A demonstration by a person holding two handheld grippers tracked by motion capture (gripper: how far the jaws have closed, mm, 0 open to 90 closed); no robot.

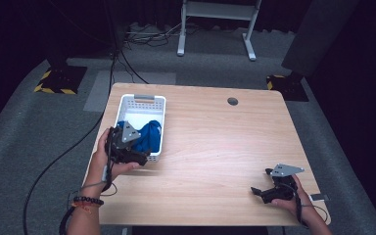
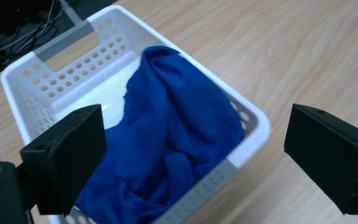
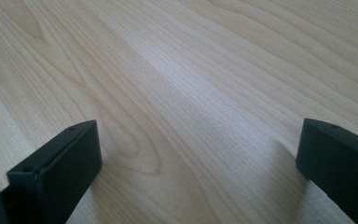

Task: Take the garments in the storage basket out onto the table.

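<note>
Our left gripper [image 2: 193, 158] jaws spread over blue cloth [image 2: 168, 140] in basket [image 2: 51, 60] centre-left, right gripper [image 3: 198, 172] jaws spread, lower right on surface [image 3: 191, 70].

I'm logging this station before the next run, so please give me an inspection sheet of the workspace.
Surface: light wooden table, with a round grommet hole near its far edge.
Job's things: white perforated plastic basket at the table's left side; crumpled blue cloth lying inside it.
Clutter: nothing seen on the tabletop.
Grippers: left gripper open, held above the basket's near end over the cloth; right gripper open, low over bare wood at the near right.
Cables: black cable running across the floor left of the table.
Surroundings: grey carpet, white frame legs behind, hazard-striped stand bases.
</note>
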